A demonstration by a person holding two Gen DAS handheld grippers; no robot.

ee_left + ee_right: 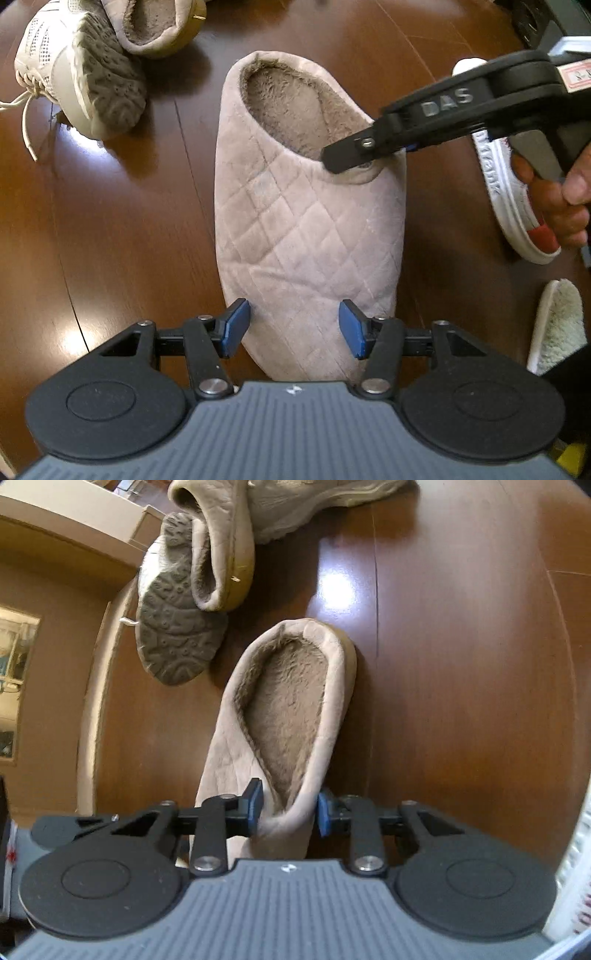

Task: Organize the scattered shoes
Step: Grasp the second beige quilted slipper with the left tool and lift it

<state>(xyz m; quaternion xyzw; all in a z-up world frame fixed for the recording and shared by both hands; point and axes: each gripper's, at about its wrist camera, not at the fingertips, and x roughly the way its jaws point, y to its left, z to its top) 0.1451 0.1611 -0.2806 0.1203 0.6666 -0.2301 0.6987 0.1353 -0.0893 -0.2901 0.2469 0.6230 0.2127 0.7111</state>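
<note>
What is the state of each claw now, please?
Left claw: open, its pads on either side of the quilted slipper's toe, not gripping.
Right claw: closed on the slipper's opening rim.

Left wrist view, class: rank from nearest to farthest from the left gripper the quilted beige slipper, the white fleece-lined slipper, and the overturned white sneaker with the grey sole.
1. Quilted beige slipper: its toe lies between the open fingers of the left gripper.
2. White fleece-lined slipper: lower right edge.
3. Overturned white sneaker with grey sole: far upper left.
</note>
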